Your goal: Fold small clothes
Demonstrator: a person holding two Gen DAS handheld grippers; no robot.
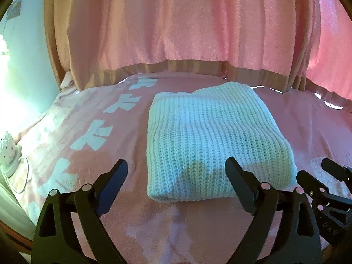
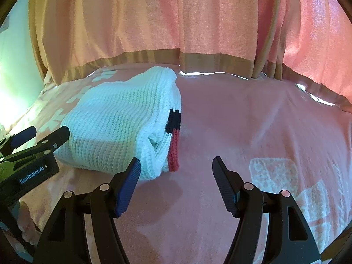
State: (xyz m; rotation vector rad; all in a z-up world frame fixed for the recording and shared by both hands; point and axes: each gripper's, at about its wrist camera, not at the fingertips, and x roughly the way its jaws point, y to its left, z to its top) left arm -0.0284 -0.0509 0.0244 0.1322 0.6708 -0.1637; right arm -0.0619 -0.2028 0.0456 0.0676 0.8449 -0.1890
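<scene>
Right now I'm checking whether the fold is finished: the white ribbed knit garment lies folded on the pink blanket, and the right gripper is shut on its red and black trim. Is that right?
Not quite. The white ribbed knit garment does lie folded on the pink blanket, but the right gripper is open and holds nothing; the red and black trim lies free beyond it, as the right wrist view shows.

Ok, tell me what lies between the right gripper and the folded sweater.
Only bare pink blanket. In the right wrist view the open right gripper sits just short of the white sweater, with nothing else between them.
</scene>
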